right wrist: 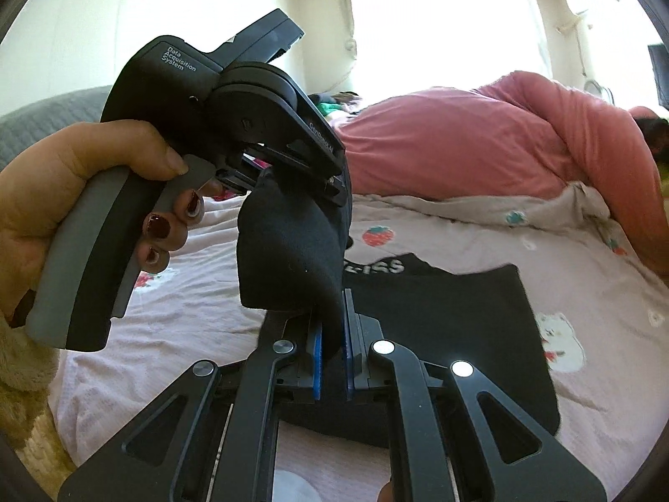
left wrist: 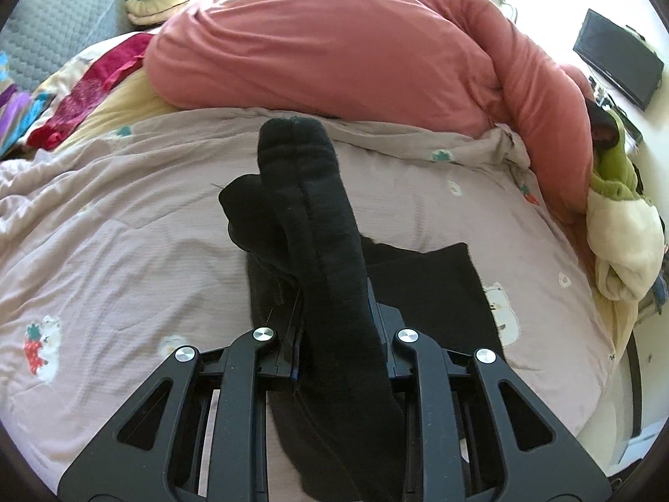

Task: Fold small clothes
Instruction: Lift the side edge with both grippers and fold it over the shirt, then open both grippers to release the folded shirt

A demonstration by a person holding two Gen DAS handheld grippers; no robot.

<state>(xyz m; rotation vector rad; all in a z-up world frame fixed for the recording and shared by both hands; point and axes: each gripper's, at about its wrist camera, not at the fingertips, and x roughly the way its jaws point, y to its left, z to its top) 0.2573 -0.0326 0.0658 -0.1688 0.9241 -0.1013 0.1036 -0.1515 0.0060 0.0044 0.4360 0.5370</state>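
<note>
**Black sock held between both grippers over the bed**

While both grippers clamp it, the black sock (right wrist: 288, 251) hangs above the pink bedspread (left wrist: 125, 251). Left gripper (left wrist: 334, 318) pinches one end, right gripper (right wrist: 332, 334) the other, jaws narrow on cloth. Beneath lies a black garment (right wrist: 451, 313), probably a printed shirt. Pink duvet (left wrist: 334, 50) heaped far.
</note>
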